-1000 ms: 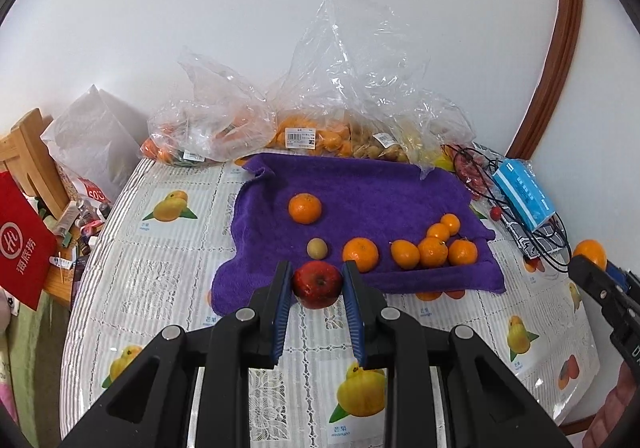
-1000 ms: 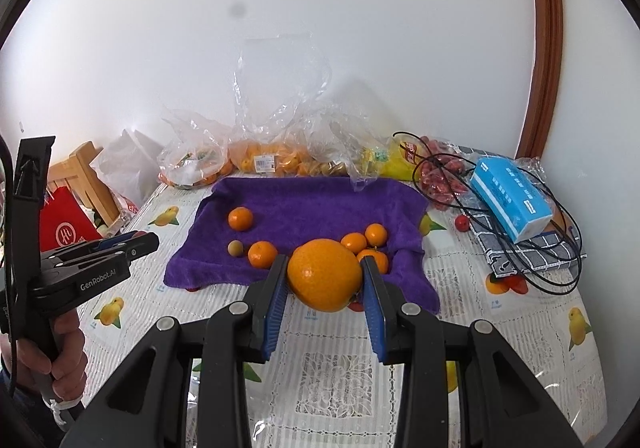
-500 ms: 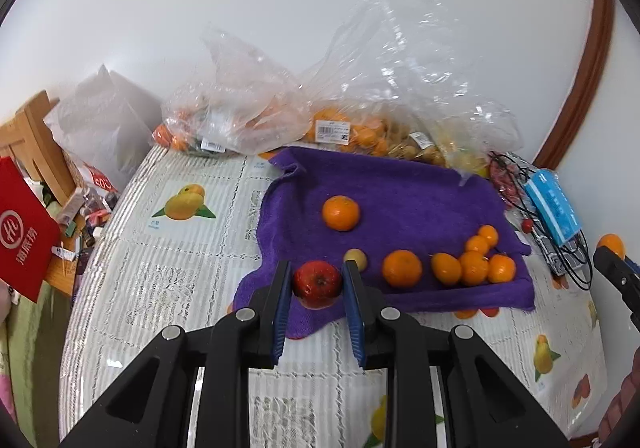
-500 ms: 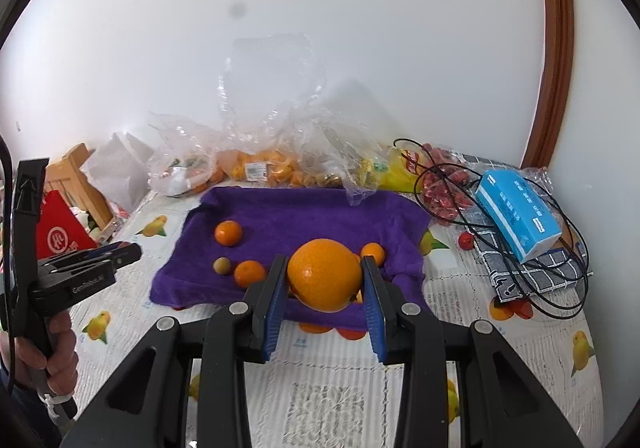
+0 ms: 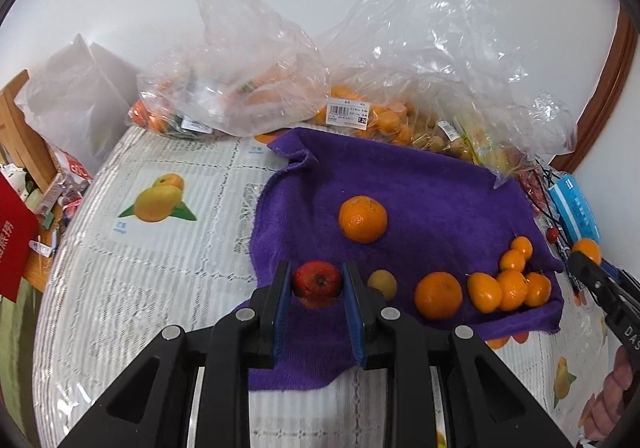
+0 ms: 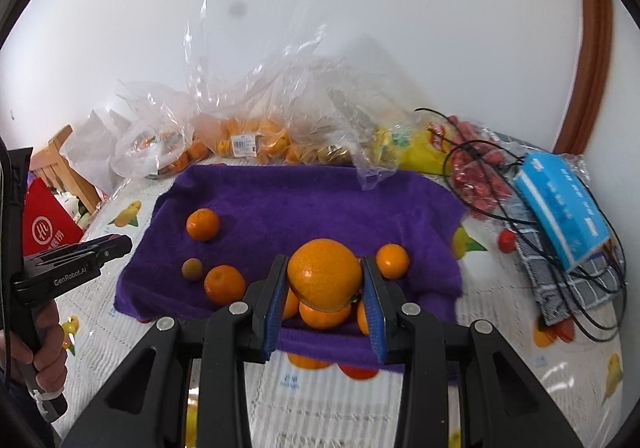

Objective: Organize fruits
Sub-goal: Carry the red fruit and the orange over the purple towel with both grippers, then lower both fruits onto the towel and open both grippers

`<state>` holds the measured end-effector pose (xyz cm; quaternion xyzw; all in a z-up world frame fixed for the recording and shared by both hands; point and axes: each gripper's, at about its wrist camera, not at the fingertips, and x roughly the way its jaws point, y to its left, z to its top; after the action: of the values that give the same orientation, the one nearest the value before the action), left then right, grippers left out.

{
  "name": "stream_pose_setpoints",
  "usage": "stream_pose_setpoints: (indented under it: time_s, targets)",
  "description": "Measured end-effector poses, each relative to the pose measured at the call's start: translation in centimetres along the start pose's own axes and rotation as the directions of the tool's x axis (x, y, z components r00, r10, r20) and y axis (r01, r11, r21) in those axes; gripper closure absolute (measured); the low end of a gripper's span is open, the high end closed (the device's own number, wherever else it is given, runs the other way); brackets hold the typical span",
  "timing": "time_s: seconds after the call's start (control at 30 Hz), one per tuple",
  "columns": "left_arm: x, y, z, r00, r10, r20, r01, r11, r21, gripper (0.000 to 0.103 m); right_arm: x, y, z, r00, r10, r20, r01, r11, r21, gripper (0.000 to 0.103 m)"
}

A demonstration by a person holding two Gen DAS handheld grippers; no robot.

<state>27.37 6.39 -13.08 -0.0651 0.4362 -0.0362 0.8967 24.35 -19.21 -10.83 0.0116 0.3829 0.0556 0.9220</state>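
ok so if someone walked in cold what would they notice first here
Probably the purple towel spread on the table, dotted with small oranges along its near edge. Next, the fruit being held over it: the left claw grips a red apple at the towel's near left corner, and the right claw holds a big orange. Behind the towel, crumpled clear plastic bags of fruit pile against the wall.

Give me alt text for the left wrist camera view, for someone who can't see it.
The left claw grips a round red apple over the near edge of a purple terry towel on a fruit-print tablecloth. Loose round oranges and a small tan fruit lie on the towel, with clear plastic bags of fruit behind.
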Motion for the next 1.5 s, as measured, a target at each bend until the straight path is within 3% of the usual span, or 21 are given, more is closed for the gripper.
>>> stream_pose_setpoints:
  time_s: [0.6,1.1,1.23,1.3,1.5]
  targets:
    - [4.7,-0.7,-0.1,0.999,-0.003,-0.032,0.004,0.999,0.045,0.078,8.8,0.8,0.4,0.995,0.031,-0.090,-0.035,0.999,-0.035,0.068]
    - [5.5,-1.0,-0.4,0.998,-0.019,-0.058,0.022,0.998,0.064,0.077,10.9,1.7,-0.5,0.991,0.021,-0.135,-0.030,0.997,-0.064,0.067]
    - [5.0,-1.5,-0.6,0.997,-0.022,-0.072,0.028,0.996,0.083,0.064,9.8,1.7,-0.4,0.991,0.025,-0.132,-0.033,0.998,-0.060,0.057]
    - [4.1,-2.0,-0.7,0.997,-0.027,-0.071,0.033,0.995,0.092,0.048,8.6,1.7,-0.3,0.993,0.026,-0.117,-0.033,0.998,-0.061,0.050]
    - [-0.2,-2.8,-1.0,0.999,-0.022,-0.024,0.024,0.994,0.104,0.039,3.6,1.9,0.1,0.999,-0.027,-0.043,0.025,0.998,-0.056,0.043]
